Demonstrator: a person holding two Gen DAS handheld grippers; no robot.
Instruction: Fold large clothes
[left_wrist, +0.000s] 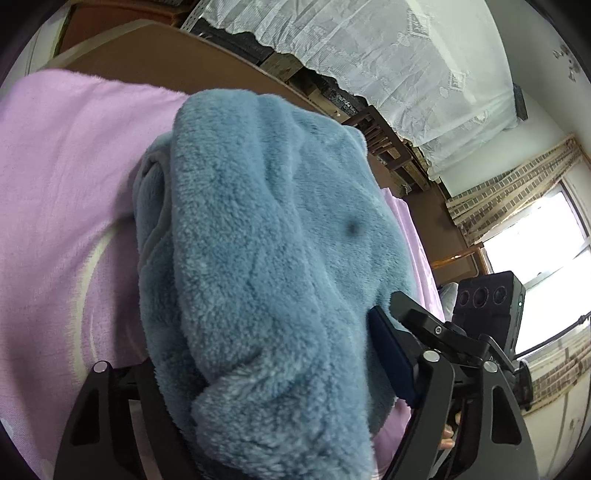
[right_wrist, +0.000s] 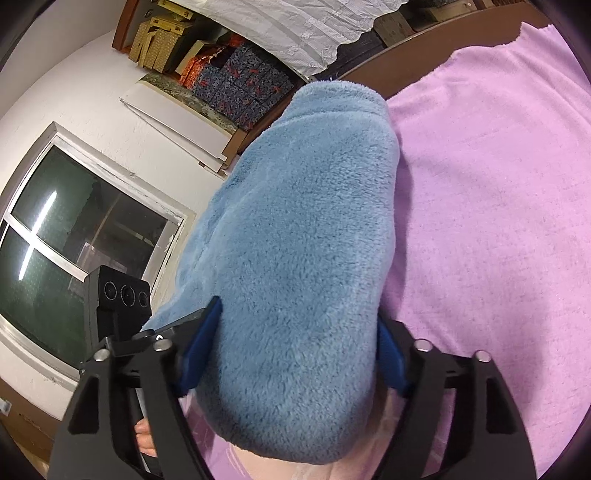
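A brown wooden surface (left_wrist: 229, 62) is covered by a pink fleece blanket (left_wrist: 66, 177). A blue fleece garment (left_wrist: 266, 229) is bundled on the blanket.

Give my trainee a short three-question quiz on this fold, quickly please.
1. True or false: the blue fleece garment lies on a pink blanket.
2. What sits between the blue pads of the right tool? A) blue fleece B) a pillow C) nothing
3. In the left wrist view, what colour marks the spot on the fleece?

Key: 1 true; 2 A; 3 dark grey.
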